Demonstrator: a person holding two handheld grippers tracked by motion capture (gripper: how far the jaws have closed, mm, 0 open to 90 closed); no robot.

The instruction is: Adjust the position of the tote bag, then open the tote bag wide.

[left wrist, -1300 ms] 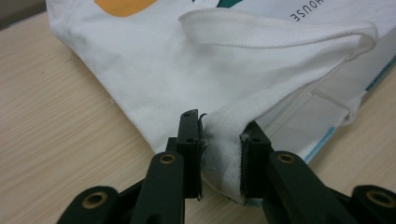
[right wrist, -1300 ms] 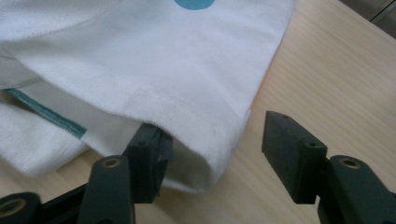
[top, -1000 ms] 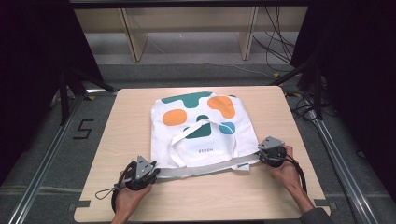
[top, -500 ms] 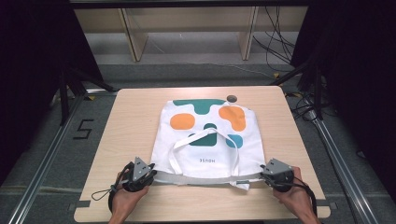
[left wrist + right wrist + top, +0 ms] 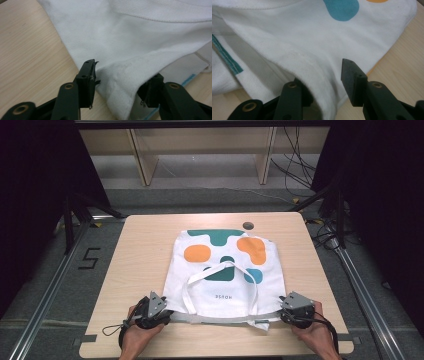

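Note:
A white tote bag (image 5: 225, 270) printed with orange and teal blobs lies flat on the wooden table (image 5: 145, 250), its mouth and handles (image 5: 220, 268) toward me. My left gripper (image 5: 162, 312) is at the bag's near left corner. In the left gripper view its jaws (image 5: 118, 82) have just been opening and stand apart around the cloth corner (image 5: 120, 75) without pressing it. My right gripper (image 5: 282, 312) is at the near right corner. Its jaws (image 5: 324, 82) have also just been opening, with a loose fold of bag (image 5: 299, 37) draped between them.
A small dark round disc (image 5: 247, 225) sits on the table just beyond the bag. Bare tabletop lies left and right of the bag. Wooden shelving (image 5: 200, 150) and cables (image 5: 300, 165) stand behind the table. A "5" mark (image 5: 89, 258) is on the floor at left.
The bag's near edge was pulled straight and the bag slid right and toward me as the right gripper moved right. Both grippers now have their jaws apart on the corners.

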